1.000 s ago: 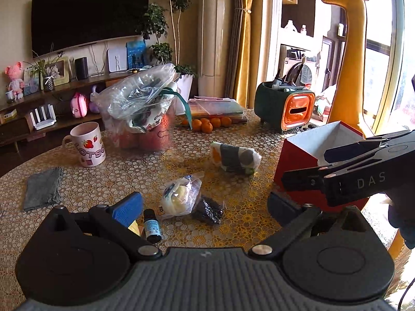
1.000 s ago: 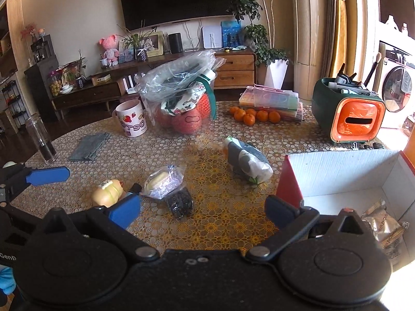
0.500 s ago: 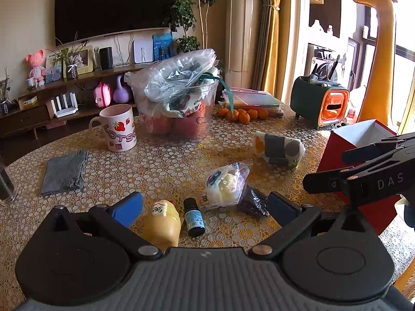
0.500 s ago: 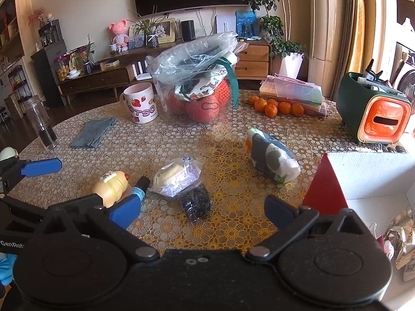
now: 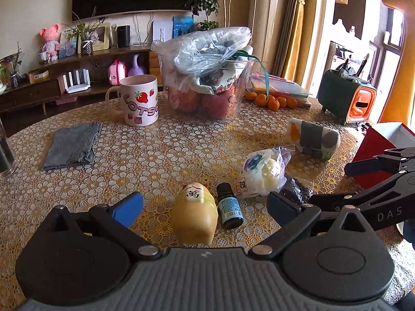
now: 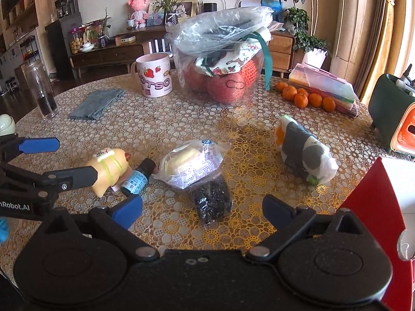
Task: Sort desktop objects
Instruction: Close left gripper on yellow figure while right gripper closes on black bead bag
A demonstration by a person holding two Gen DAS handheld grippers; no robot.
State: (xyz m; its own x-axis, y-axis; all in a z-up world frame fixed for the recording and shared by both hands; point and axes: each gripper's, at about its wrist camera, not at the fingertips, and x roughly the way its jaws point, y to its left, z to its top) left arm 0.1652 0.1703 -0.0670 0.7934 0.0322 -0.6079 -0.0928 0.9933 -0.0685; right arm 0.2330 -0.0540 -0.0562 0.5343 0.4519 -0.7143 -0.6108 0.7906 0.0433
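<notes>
**Both grippers open over table clutter, nothing held**

Yellow toy (image 5: 194, 211) lies on its side on the table (image 5: 155, 155), right in front of the left gripper (image 5: 205, 206), between its blue pads, not touched. Jaws wide apart, empty. Small dark bottle (image 5: 229, 207) with blue label lies just beside the toy, on its right, about touching. Next right: clear snack bag (image 5: 264, 172) with pale contents, and a dark seed packet (image 5: 295, 191) tucked against its near edge. Wrapped grey-white-orange bundle (image 5: 312, 138) lies further back right, apart from the others.

Right gripper (image 6: 202, 208) also spread wide, empty, hovering near the seed packet (image 6: 211, 199), which sits between its pads in view; contact cannot be told. In the right wrist view the left gripper's fingers (image 6: 39, 145) reach in from the left edge, one on either side of the toy (image 6: 109, 167). Bottle (image 6: 138, 177) and snack bag (image 6: 192, 163) in a row to its right.

Red box (image 6: 373, 194) with white inside stands at the right table edge, beside the right gripper.

Further back: strawberry mug (image 5: 138, 101), clear tub (image 5: 207, 77) with bagged stuff and red fruit, grey cloth (image 5: 71, 146) left, oranges (image 5: 272, 101) beside a flat plastic case (image 6: 324, 85), green-orange holder (image 5: 347, 96) far right, glass (image 6: 40, 90) far left.
</notes>
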